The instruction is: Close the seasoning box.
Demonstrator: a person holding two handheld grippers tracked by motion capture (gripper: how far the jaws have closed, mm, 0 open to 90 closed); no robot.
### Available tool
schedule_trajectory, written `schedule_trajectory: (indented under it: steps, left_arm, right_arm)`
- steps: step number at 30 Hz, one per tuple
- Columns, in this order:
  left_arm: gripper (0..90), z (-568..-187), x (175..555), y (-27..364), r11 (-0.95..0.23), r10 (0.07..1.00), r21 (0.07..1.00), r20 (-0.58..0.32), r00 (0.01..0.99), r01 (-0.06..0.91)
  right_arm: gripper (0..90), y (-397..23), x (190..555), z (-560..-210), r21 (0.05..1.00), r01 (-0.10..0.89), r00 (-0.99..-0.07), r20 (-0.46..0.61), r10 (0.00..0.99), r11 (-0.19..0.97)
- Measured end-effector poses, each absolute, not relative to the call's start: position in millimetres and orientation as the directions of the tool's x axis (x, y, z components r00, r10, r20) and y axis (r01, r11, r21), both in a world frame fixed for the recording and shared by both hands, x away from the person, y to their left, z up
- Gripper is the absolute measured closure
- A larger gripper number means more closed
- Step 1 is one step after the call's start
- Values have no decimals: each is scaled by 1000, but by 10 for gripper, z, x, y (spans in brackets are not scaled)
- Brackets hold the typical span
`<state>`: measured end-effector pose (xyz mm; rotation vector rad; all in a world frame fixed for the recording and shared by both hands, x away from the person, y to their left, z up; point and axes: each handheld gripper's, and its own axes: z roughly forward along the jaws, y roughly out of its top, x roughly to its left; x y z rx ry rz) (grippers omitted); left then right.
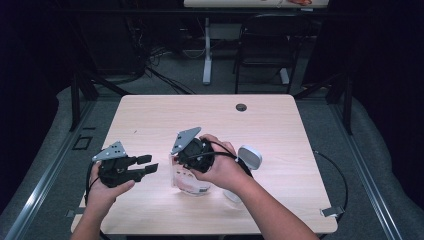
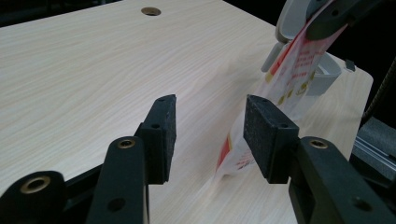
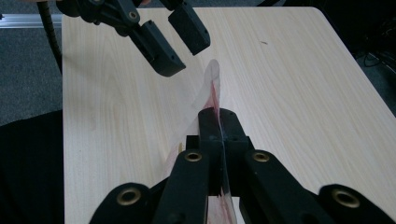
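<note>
A clear plastic bag [image 1: 192, 186] with red print stands on edge at the middle of the wooden table [image 1: 210, 115]. My right gripper [image 1: 186, 161] is shut on its upper edge; in the right gripper view the thin film [image 3: 212, 79] rises out from between the closed jaws of that gripper [image 3: 218, 114]. My left gripper [image 1: 150, 164] hovers just left of the bag, open, with nothing between its pads. In the left gripper view the bag [image 2: 289, 70] hangs beyond the right jaw of that gripper [image 2: 210, 105], apart from it. The right gripper view has the left gripper [image 3: 189, 56] close to the bag's tip.
A white and grey object [image 1: 248, 157] lies on the table just right of the bag, behind my right hand. A round cable hole [image 1: 241, 107] sits near the table's far edge. A chair [image 1: 265, 45] and desk legs stand beyond the table.
</note>
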<state>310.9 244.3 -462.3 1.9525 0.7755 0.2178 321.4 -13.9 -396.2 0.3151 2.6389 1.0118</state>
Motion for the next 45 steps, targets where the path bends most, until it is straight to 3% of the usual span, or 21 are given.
schedule_trajectory:
  steps: [14, 45]
  left_arm:
    - [480, -4718, 3086, 2320, -326, 544, 853, -184, 819, 408]
    - [457, -4949, 3052, 1960, -418, 429, 838, -158, 889, 350]
  right_arm:
    - [900, -216, 3142, -3854, 696, 77, -929, -210, 304, 714]
    - [900, -301, 3044, -3604, 726, 40, -926, -232, 298, 687]
